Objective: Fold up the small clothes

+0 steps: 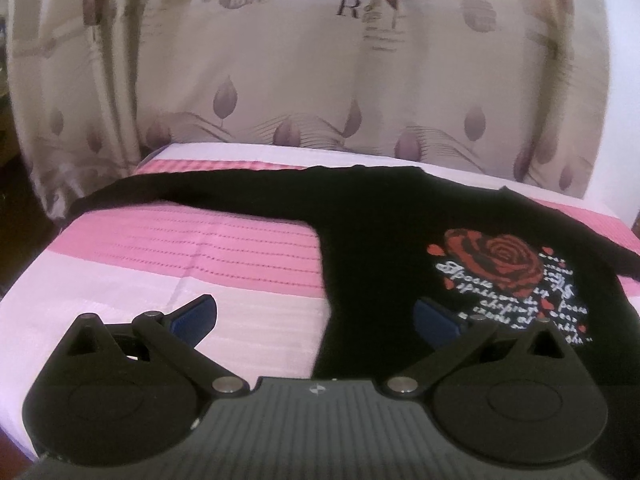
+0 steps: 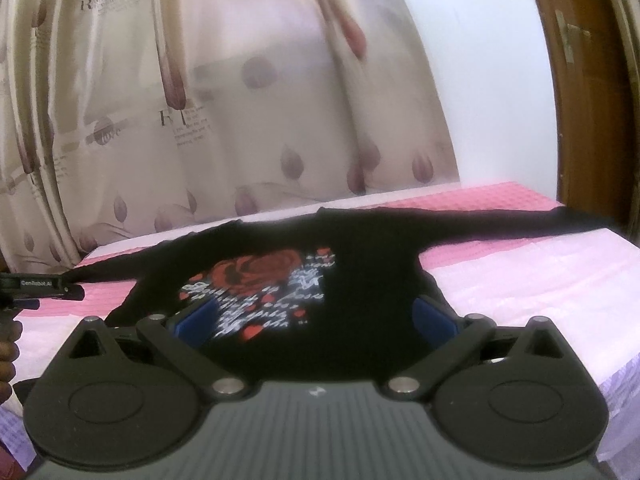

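A small black long-sleeved top (image 1: 380,240) with a red rose print (image 1: 496,264) lies flat on the bed, both sleeves spread out sideways; it also shows in the right wrist view (image 2: 360,252). My left gripper (image 1: 316,320) is open and empty, above the top's lower left edge, one blue pad (image 1: 192,320) over the bedspread and the other over the cloth. My right gripper (image 2: 316,320) is open and empty, above the top's lower body. The left gripper's body (image 2: 36,286) shows at the left edge of the right wrist view.
The bed has a pink and white striped bedspread (image 1: 200,248). A beige curtain with purple leaf print (image 1: 300,80) hangs close behind the bed. A white wall (image 2: 488,80) and a brown wooden door frame (image 2: 580,100) stand at the right.
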